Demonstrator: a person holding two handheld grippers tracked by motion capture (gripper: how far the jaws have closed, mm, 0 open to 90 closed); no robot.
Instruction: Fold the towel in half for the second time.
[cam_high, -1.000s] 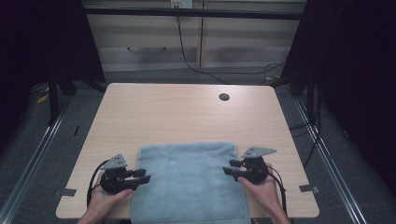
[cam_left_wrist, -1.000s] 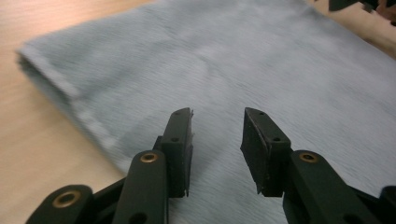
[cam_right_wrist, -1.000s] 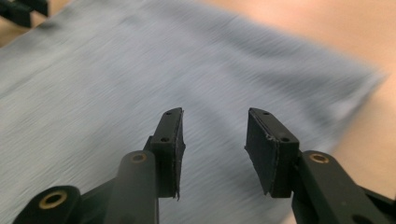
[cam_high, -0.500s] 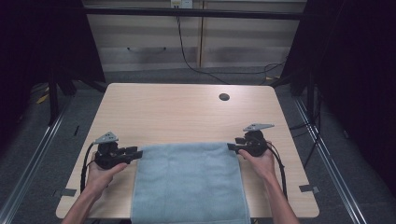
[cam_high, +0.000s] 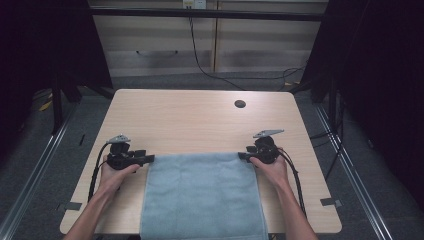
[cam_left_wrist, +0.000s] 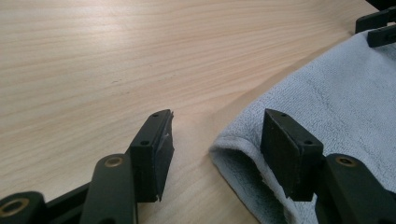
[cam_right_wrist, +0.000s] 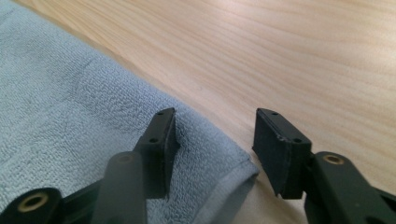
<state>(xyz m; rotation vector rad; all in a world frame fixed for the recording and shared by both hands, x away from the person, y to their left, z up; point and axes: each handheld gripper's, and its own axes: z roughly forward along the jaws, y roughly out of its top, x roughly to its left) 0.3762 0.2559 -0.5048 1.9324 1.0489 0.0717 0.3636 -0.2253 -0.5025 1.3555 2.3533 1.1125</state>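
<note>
the left gripper (cam_left_wrist: 212, 144) has just been opened, its jaws apart astride the towel (cam_high: 202, 195) corner, unpressed; the right gripper (cam_right_wrist: 215, 149) is likewise parted over its corner. the towel is laid flat at 6 o'clock on the table (cam_high: 200, 120). a release step is judged; withdrawal is called for next

Both forearms reach forward—left hand-held gripper (cam_high: 150, 159) and right (cam_high: 242, 156) open, facing inward.

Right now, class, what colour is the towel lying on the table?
Plain pale blue-grey towel, no pattern; its terry texture shows best in the right gripper view.
</note>
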